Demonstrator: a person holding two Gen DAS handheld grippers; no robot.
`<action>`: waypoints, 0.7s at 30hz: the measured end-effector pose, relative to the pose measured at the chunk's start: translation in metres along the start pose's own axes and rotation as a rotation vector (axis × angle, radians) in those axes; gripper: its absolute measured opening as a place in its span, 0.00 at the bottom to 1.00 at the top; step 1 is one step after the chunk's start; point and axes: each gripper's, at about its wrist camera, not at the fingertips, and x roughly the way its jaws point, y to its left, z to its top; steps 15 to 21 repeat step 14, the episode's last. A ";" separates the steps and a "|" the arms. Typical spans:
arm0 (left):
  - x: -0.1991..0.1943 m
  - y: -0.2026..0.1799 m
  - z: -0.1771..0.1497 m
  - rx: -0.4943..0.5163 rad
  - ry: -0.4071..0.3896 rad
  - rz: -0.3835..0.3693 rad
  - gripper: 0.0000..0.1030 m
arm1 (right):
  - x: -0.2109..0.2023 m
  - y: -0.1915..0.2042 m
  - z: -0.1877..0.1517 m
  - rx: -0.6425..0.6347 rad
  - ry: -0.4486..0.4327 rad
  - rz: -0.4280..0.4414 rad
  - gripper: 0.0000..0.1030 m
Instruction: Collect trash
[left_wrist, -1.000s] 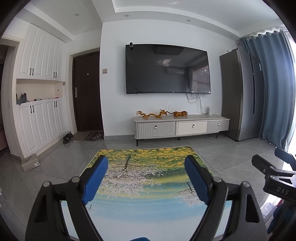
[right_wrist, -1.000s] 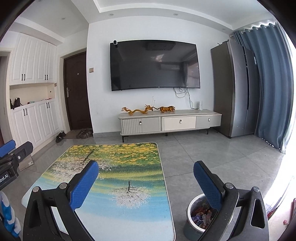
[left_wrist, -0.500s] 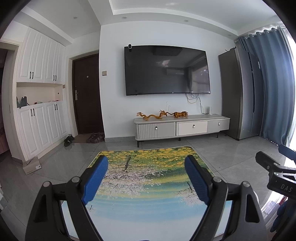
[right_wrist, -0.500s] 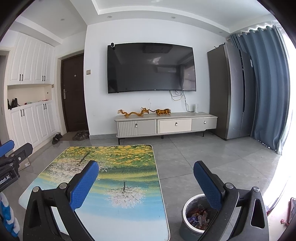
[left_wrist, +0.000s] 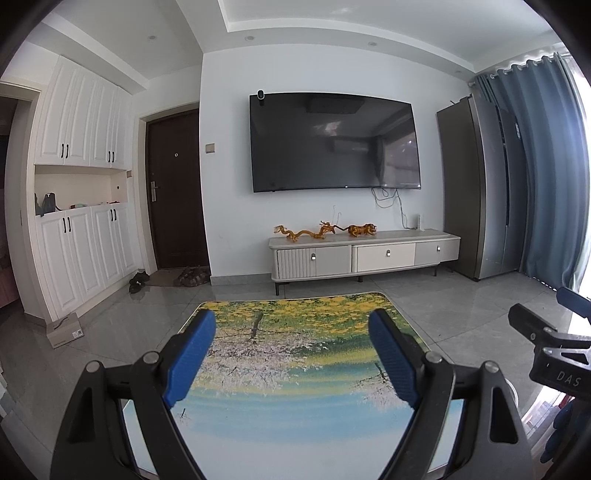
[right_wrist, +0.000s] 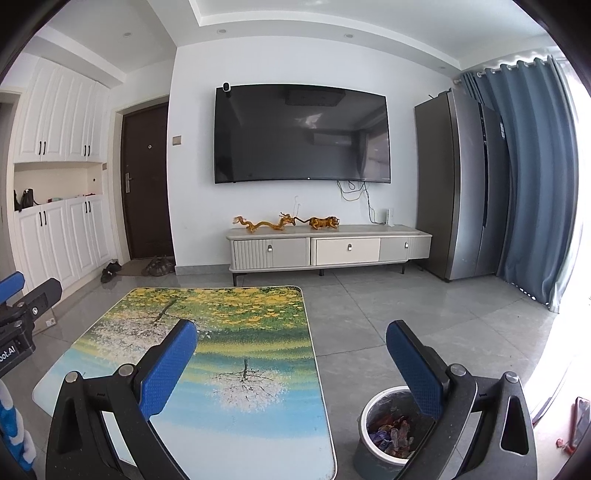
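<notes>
Below, the trash bin (right_wrist: 373, 424) sits under the released, empty right hand-held gripper (right_wrist: 291, 354).

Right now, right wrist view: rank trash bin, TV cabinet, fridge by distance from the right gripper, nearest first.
1. Trash bin: on the floor right under the right gripper, beside the table.
2. Fridge: far right corner.
3. TV cabinet: against the back wall. Close call with the fridge.

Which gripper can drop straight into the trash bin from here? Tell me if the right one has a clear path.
Probably yes: the right gripper hangs open and empty, with the trash bin just below its right finger, beside the table. Nothing blocks it.
</notes>
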 end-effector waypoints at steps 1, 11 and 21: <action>0.000 0.000 0.000 0.001 0.001 0.000 0.82 | -0.001 0.000 0.000 0.000 -0.002 -0.002 1.00; -0.001 -0.001 0.001 0.000 0.005 0.007 0.82 | -0.009 -0.004 0.002 0.003 -0.021 -0.014 1.00; -0.002 -0.003 0.000 -0.002 0.006 0.004 0.82 | -0.010 -0.006 0.003 0.003 -0.023 -0.015 1.00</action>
